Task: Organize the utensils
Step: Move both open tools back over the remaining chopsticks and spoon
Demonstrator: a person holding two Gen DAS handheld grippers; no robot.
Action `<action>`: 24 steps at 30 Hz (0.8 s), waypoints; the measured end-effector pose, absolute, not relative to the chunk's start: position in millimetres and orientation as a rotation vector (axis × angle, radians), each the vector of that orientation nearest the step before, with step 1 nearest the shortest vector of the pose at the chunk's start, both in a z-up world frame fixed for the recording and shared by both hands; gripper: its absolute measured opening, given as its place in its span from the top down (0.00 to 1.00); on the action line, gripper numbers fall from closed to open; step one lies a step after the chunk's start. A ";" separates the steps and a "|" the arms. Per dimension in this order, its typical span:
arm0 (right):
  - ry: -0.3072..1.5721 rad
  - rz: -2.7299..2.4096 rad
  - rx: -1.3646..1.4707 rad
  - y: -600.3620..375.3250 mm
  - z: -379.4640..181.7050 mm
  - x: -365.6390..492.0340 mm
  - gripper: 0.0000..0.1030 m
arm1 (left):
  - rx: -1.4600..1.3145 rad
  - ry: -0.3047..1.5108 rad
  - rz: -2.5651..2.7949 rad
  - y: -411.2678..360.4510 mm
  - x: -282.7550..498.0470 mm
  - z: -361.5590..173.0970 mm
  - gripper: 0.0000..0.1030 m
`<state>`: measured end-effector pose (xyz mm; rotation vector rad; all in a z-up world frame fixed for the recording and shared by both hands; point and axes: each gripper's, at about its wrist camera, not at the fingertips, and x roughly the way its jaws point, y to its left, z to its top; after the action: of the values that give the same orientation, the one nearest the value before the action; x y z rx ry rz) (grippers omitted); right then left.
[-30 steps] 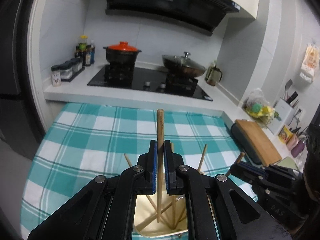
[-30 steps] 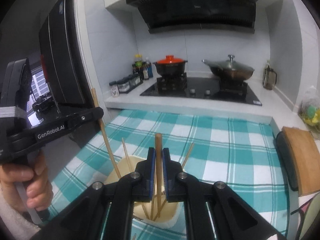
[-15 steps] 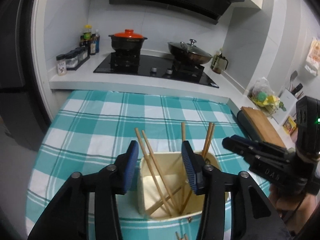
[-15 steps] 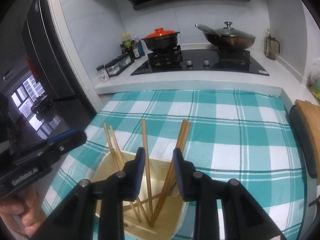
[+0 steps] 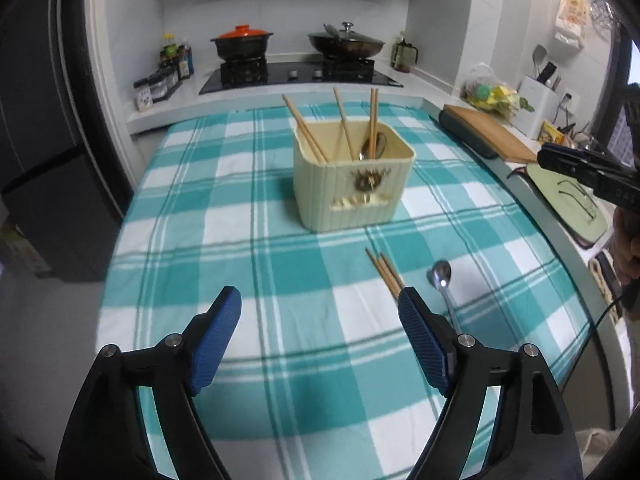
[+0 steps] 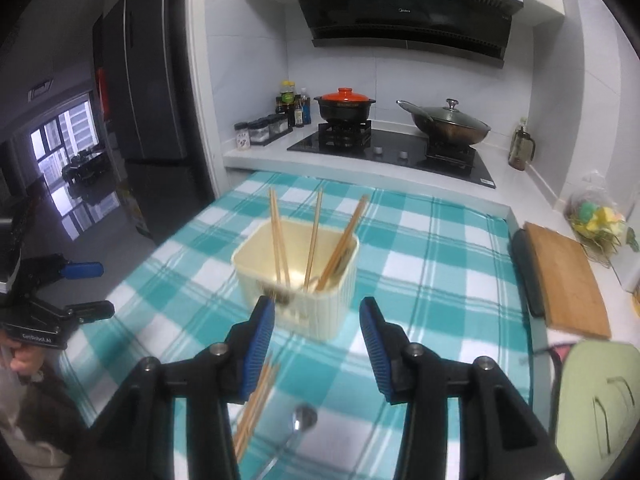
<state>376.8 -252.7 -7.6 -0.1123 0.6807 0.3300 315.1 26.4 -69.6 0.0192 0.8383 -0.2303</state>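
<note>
Nearest in the left wrist view, the left gripper hangs over the checked cloth with its blue pads wide apart and its jaws opening; only cloth shows between them. Just past its right pad lie loose chopsticks, bunched side by side, and a spoon just right of them, bowl toward the far side. In the right wrist view, the right gripper also has its jaws opening, about half spread, with nothing gripped; the same chopsticks and spoon lie on the cloth beneath it.

Farther off, mid-cloth, stands the cream bin. Several chopsticks lean upright inside it, with a second spoon among them.

Right of the cloth, on the counter, lies a cutting board. At the far side sits the stove, with a red-lidded pot on the left burner and a lidded wok on the right. Jars and bottles stand left of the stove.
</note>
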 end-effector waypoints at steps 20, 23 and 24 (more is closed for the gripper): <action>0.709 0.053 0.039 -256.7 -163.6 212.4 0.56 | -0.115 0.935 -0.157 -19.8 250.1 -171.0 0.20; 0.713 0.048 0.036 -256.2 -168.2 213.1 0.55 | -0.114 0.947 -0.146 -17.9 250.9 -175.4 0.20; 0.718 0.051 0.039 -255.1 -170.8 213.2 0.56 | -0.116 0.952 -0.145 -17.6 251.9 -176.7 0.20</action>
<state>213.2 -255.1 -170.8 0.0385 0.7180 0.0510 251.9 -17.6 -176.7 -0.1162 0.9515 -0.1447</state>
